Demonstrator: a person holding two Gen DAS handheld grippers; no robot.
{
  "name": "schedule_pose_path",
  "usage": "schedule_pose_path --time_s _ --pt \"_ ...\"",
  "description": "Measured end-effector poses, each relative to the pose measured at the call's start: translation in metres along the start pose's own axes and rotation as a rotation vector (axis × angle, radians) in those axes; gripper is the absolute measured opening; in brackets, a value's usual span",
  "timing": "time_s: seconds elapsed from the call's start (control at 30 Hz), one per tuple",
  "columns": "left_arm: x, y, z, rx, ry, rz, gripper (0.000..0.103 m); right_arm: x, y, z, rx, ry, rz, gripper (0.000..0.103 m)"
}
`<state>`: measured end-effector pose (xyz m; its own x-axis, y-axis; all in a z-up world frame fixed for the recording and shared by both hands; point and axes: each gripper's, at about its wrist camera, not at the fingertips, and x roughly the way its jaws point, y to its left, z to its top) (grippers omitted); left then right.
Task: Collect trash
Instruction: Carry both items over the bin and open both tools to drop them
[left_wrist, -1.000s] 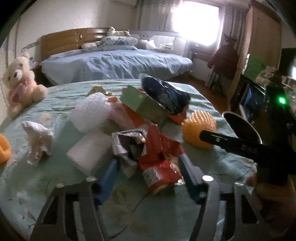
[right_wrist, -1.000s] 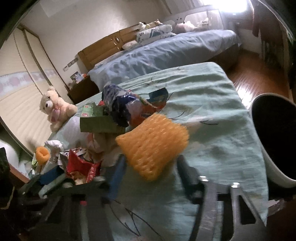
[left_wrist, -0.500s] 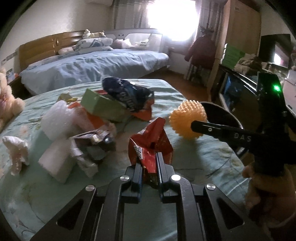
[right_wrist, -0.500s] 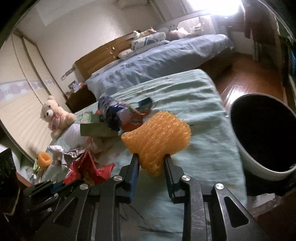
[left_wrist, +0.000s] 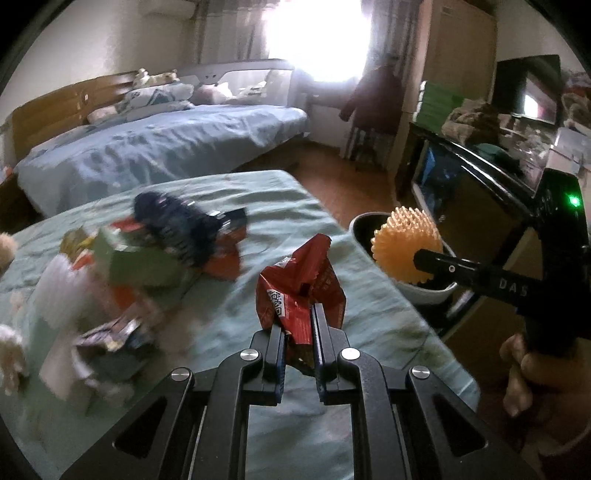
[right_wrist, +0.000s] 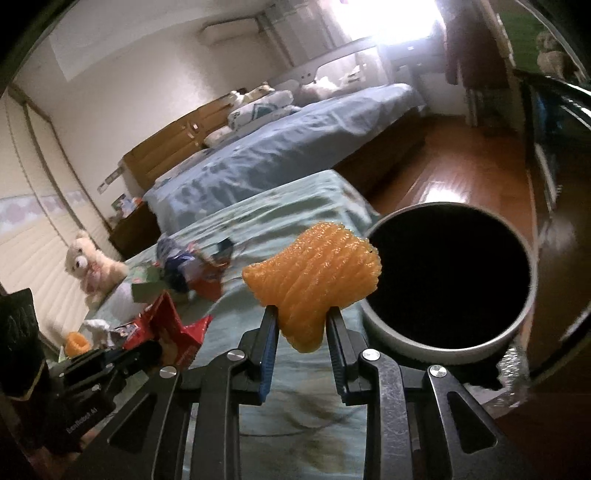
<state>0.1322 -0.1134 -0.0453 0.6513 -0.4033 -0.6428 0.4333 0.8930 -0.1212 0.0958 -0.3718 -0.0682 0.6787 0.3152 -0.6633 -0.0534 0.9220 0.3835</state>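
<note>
"DAS" on right claw (left_wrist: 421, 254), "BenRobot AI" on left claw (right_wrist: 155, 350)

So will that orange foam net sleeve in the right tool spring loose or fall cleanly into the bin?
The orange foam net sleeve pinches narrow between the right tool fingers, so it's likely soft, springy and light. It may cling or bounce off the white bin's rim.

Lighting: I read a dim room, window (left_wrist: 317, 40) blown out to white glare. Quality: motion blur over litter pile (left_wrist: 110, 280) at left; fisheye bending, dark vignette corners.
</note>
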Motion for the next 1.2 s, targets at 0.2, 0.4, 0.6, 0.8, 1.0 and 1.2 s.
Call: schedule_pose_path --time_s 0.2,0.4,0.6,0.8,1.0,1.2 --pt "0.023 -0.020 0.012 0.041 0.006 -0.026 0.011 -0.009 -0.026 0.004 0.033 -0.012 -0.040 0.026" --pt "0.046 -0.033 0.029 0.058 0.016 -0.046 0.011 -0.014 -0.048 0.006 0.060 -0.016 -0.071 0.026" --pt "0.064 -0.051 0.041 0.093 0.013 -0.050 0.011 -0.013 -0.066 0.009 0.079 -0.013 -0.092 0.026" --pt "0.084 -0.067 0.051 0.118 0.019 -0.060 0.011 -0.008 -0.082 0.013 0.100 -0.008 -0.115 0.026" --pt "0.107 -0.076 0.063 0.129 0.032 -0.069 0.011 -0.001 -0.096 0.019 0.107 0.004 -0.131 0.026" --pt "0.132 -0.081 0.077 0.116 0.060 -0.089 0.011 0.006 -0.106 0.025 0.109 0.012 -0.142 0.026"
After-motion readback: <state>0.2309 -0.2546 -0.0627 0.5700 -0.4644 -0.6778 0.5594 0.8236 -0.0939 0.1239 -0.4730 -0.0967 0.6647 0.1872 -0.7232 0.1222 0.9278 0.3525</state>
